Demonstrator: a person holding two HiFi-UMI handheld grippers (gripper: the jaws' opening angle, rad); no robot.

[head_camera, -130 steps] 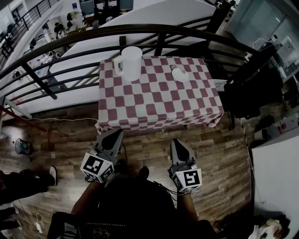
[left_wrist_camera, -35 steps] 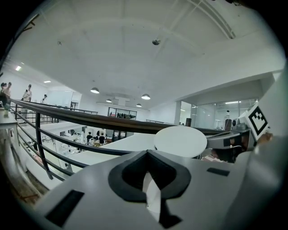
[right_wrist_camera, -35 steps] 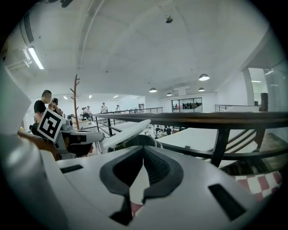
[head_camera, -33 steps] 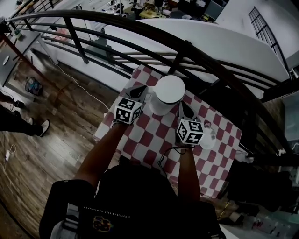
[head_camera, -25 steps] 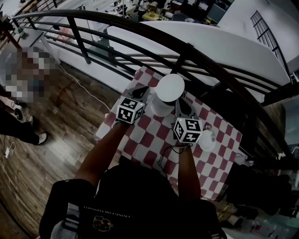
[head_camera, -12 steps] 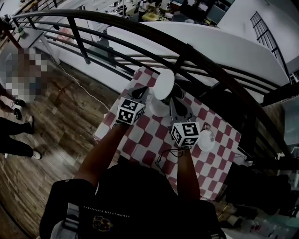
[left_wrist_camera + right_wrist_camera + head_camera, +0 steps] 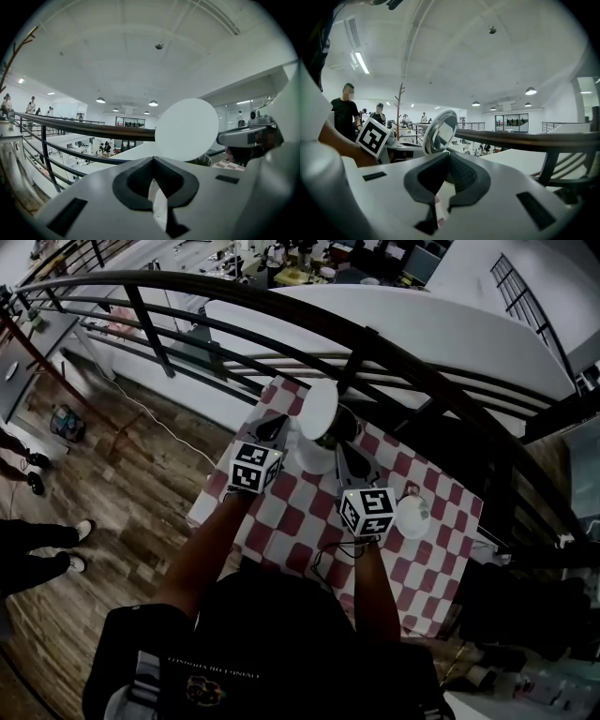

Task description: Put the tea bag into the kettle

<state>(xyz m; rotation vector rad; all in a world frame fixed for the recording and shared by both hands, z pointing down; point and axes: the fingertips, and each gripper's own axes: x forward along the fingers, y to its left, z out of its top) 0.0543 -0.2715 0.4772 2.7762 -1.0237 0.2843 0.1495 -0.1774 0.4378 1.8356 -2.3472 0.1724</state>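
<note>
While the kettle (image 7: 312, 456) stood on the checked tablecloth (image 7: 431, 559) with its lid (image 7: 319, 409) tipped up, the task was judged barely begun: the mouth was open, the tea bag not yet fetched.

Item, tea bag (image 7: 410, 491): a small reddish scrap taken for it was noted at the rim of a white dish (image 7: 424, 524), to the right of the kettle and apart from it; too small for certainty.

Item, kettle: interior seen only as a dark opening; no contents could be made out.

Item, left gripper (image 7: 275, 427): jaws closed on a white strip, taken for the kettle handle (image 7: 157, 202).

Item, right gripper (image 7: 341, 452): jaws pressed together, nothing held, placed between kettle and dish.

Left to be done: bag to be picked up, carried over and dropped in.
</note>
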